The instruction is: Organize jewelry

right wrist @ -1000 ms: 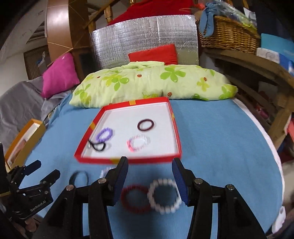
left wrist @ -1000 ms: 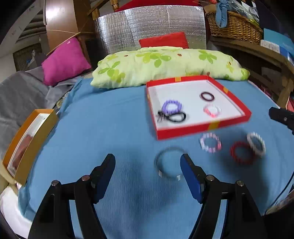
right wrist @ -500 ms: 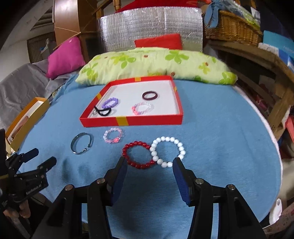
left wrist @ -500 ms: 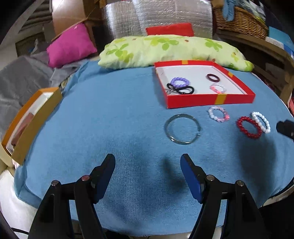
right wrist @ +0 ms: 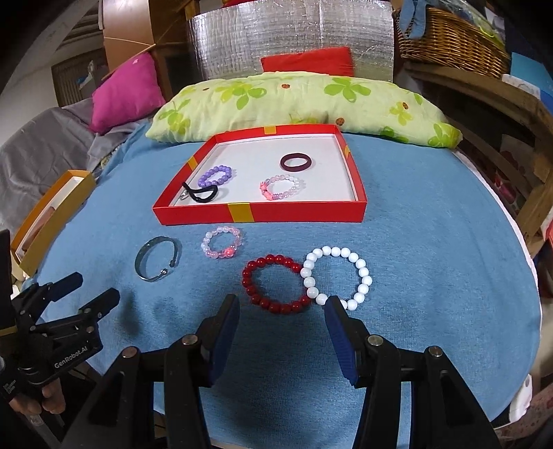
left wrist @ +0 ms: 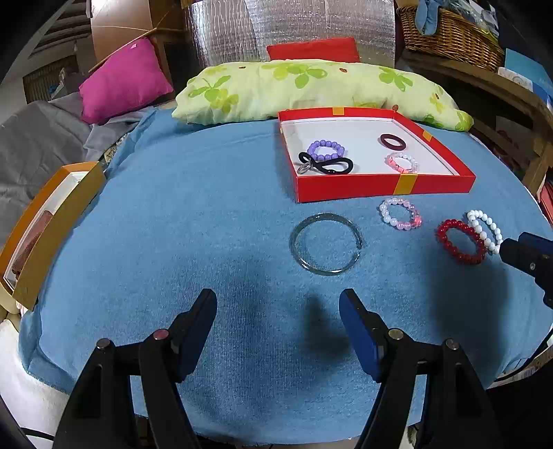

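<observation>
A red tray [left wrist: 349, 188] [right wrist: 293, 218] with a white floor holds a purple bead bracelet [left wrist: 326, 149], a black hair tie [left wrist: 328, 165], a dark ring [left wrist: 393, 141] and a pink-white bracelet [left wrist: 401, 162]. On the blue cloth in front lie a silver bangle [left wrist: 326, 242] [right wrist: 155, 259], a pink bead bracelet [left wrist: 401, 213] [right wrist: 223, 241], a red bead bracelet [right wrist: 273, 283] [left wrist: 459, 241] and a white bead bracelet [right wrist: 337, 278] [left wrist: 485, 229]. My left gripper [left wrist: 276, 311] is open and empty, short of the bangle. My right gripper [right wrist: 281, 316] is open and empty, just before the red and white bracelets.
A green-patterned pillow [left wrist: 311, 89] lies behind the tray. An orange box [left wrist: 45, 224] sits at the cloth's left edge. A pink cushion [left wrist: 124, 79] is at the back left, a wicker basket [left wrist: 452, 32] on a wooden shelf at the right.
Both grippers have drawn back and up from the bracelets, so more of the cloth shows. The jewelry has not moved. Both stay open.
</observation>
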`<state>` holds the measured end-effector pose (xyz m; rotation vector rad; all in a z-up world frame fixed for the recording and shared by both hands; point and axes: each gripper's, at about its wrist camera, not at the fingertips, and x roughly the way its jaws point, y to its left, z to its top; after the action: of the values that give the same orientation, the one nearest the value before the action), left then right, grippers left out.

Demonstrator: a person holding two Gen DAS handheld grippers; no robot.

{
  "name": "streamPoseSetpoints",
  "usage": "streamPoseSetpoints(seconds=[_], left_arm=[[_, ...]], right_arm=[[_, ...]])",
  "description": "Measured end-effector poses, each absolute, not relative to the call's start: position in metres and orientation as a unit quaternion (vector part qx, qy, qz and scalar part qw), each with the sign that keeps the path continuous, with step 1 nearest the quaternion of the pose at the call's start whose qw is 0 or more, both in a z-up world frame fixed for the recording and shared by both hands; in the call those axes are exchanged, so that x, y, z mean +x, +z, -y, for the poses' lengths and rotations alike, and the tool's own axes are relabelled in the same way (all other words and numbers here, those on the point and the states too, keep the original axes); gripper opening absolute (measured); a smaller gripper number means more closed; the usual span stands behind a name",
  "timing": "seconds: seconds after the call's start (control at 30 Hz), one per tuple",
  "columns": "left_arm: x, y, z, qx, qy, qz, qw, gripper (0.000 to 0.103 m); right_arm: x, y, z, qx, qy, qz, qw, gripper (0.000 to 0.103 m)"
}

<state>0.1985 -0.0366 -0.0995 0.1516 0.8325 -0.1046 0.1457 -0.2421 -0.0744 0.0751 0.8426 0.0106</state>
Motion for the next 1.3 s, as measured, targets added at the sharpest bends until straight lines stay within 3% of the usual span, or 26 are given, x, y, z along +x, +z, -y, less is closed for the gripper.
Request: streamPoseSetpoints(seconds=[1.3], left_arm=[[0.209, -0.097, 0.023, 0.058, -0.039, -0.413, 0.908, 0.074]], right_arm=[[0.146, -0.079, 0.291, 0.087, -0.061, -0.422, 0.901, 0.055]])
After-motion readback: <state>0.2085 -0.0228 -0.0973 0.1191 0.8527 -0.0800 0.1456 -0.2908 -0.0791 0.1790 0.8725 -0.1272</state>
